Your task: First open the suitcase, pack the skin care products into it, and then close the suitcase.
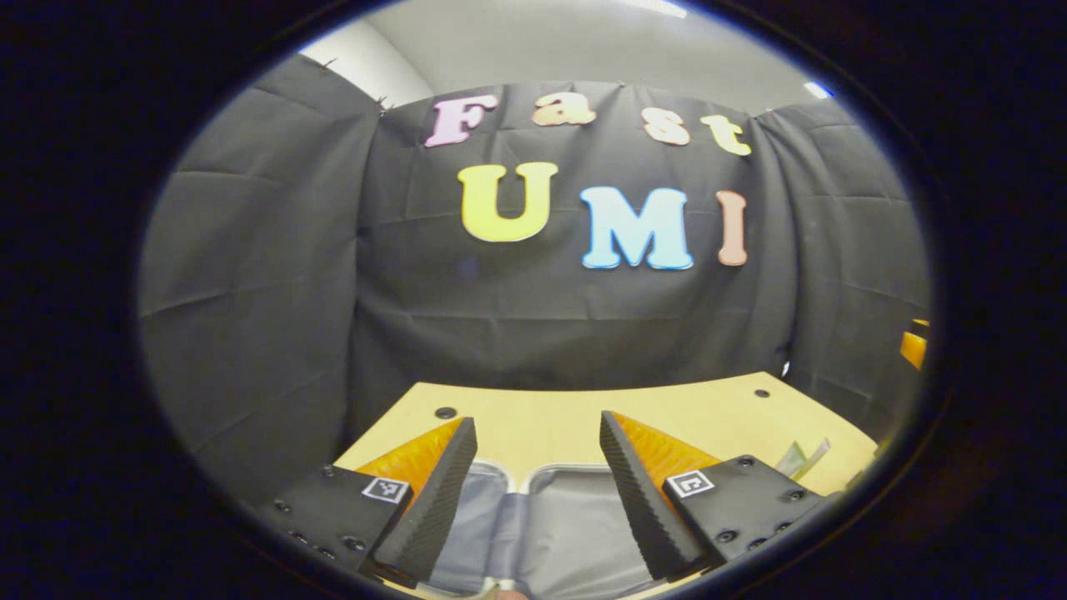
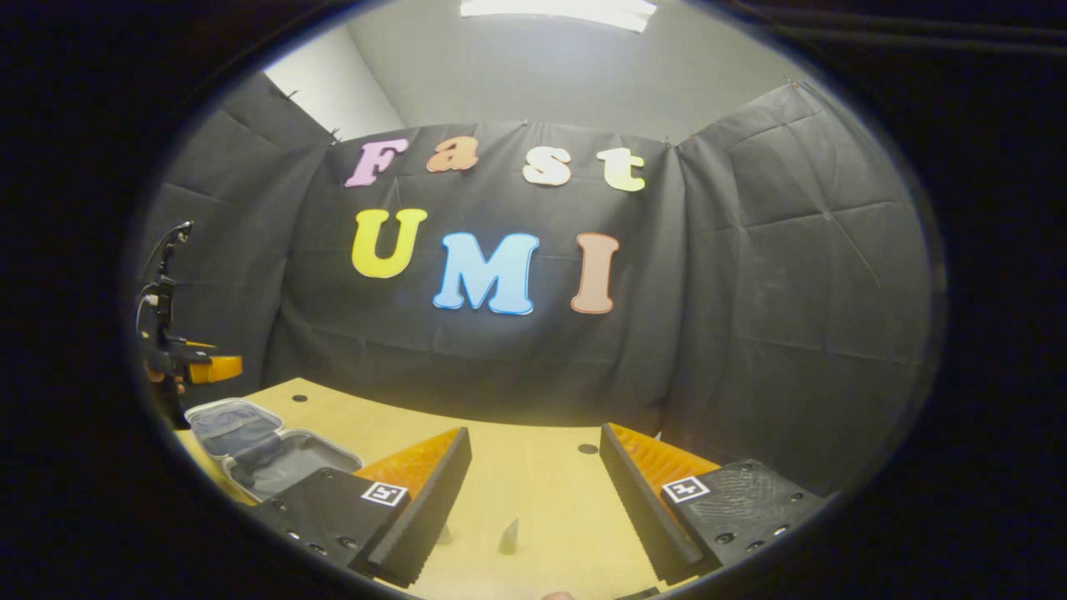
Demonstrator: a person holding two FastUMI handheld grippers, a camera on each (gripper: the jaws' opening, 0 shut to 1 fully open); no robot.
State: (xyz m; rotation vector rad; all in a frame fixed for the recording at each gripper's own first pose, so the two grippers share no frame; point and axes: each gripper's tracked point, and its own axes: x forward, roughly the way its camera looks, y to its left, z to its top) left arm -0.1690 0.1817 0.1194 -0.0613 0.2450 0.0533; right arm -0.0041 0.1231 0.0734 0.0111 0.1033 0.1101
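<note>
Left gripper view: left gripper [image 1: 538,467] hangs over the open suitcase [image 1: 546,525], grey lining showing between and below its spread fingers [image 1: 438,492], which hold nothing. Likely poised above the case because packing comes next. Right gripper view: right gripper [image 2: 533,492] fingers also spread and empty over the wooden surface [image 2: 533,467]; a small pale tip, perhaps a skin care item [image 2: 508,537], stands between them, suggesting a pickup approach. Suitcase lies far off its left finger.

Right gripper [image 2: 533,492] at 6 o'clock, fingers spread, over wooden table [image 2: 533,467]. Suitcase [image 2: 267,454] at 8 o'clock lies open, 2 grey-lined halves. Left gripper [image 2: 204,367] at 9 o'clock, above it.
</note>
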